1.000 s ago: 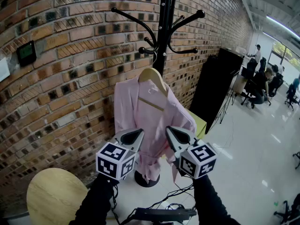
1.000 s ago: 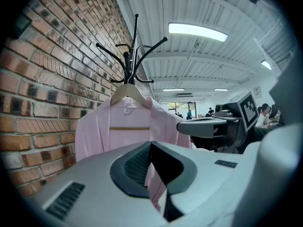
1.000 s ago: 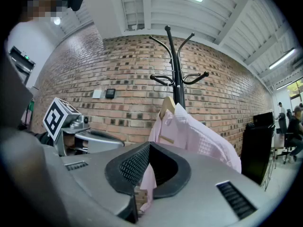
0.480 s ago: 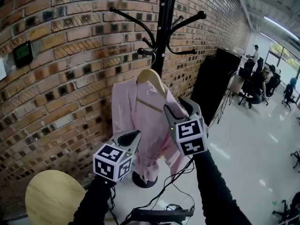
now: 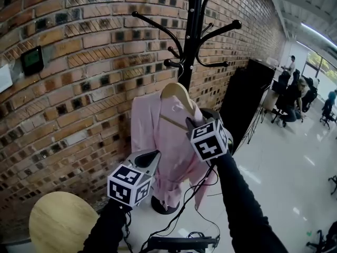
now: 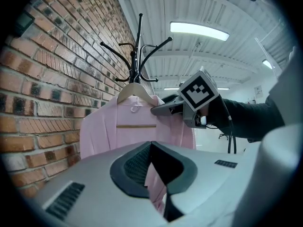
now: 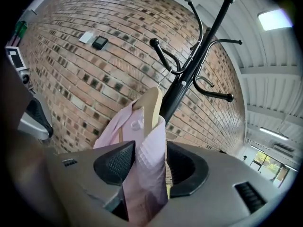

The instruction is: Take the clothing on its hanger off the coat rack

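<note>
Straddling the pink robe's (image 5: 158, 136) right shoulder w/ right gripper (image 5: 194, 124), jaws wide, nothing clamped. Left gripper (image 5: 154, 155) sits nearer, closed, empty. Robe's on hanger (image 5: 176, 91), on rack (image 5: 192, 36). Risk: I pinch cloth only, robe slips off.

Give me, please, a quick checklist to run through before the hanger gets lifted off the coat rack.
1. Right gripper astride the pink garment's shoulder: ok.
2. Right jaws closed on it: not ok, they stand apart.
3. Wooden hanger hooked on the coat rack: ok, not lifted yet.
4. Left gripper empty: ok, tips together, low in front of the garment.
5. Round wooden tabletop out of the way: ok, low and left of the garment.
</note>
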Motion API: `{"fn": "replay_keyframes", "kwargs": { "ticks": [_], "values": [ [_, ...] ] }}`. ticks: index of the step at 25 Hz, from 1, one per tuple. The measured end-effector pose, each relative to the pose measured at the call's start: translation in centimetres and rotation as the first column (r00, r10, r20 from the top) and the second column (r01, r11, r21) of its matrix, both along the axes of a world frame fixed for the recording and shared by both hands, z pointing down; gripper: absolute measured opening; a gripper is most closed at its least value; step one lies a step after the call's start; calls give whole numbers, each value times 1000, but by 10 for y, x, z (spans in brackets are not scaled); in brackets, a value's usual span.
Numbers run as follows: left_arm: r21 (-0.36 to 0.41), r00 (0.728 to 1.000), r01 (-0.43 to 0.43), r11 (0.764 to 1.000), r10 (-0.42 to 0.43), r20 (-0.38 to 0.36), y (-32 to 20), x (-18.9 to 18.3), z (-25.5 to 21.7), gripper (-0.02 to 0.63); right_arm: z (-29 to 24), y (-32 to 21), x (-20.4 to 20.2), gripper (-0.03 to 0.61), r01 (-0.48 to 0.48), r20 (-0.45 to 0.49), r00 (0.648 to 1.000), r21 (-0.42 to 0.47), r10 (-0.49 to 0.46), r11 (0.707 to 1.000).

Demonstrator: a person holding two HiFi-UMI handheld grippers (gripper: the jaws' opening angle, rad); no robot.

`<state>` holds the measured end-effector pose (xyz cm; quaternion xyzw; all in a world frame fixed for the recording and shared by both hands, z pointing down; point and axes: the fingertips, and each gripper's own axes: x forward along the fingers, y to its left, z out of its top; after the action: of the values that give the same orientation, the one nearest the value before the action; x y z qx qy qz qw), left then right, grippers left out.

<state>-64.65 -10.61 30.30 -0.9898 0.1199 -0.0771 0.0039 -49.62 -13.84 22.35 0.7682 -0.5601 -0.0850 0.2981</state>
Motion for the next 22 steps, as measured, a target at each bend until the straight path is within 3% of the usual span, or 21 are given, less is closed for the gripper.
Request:
{"fn": "replay_keyframes", "kwargs": {
  "ticks": [7, 22],
  "values": [
    [7, 1000, -8, 1000, 8, 2, -1, 2, -2, 0, 8, -9, 6, 92, -40, -59, 997, -8, 40, 999],
    [1, 1000, 9, 1000, -9, 1, -7, -9, 1, 0, 3, -6, 2, 77, -21, -107, 994, 4, 21, 1000]
  ]
}}
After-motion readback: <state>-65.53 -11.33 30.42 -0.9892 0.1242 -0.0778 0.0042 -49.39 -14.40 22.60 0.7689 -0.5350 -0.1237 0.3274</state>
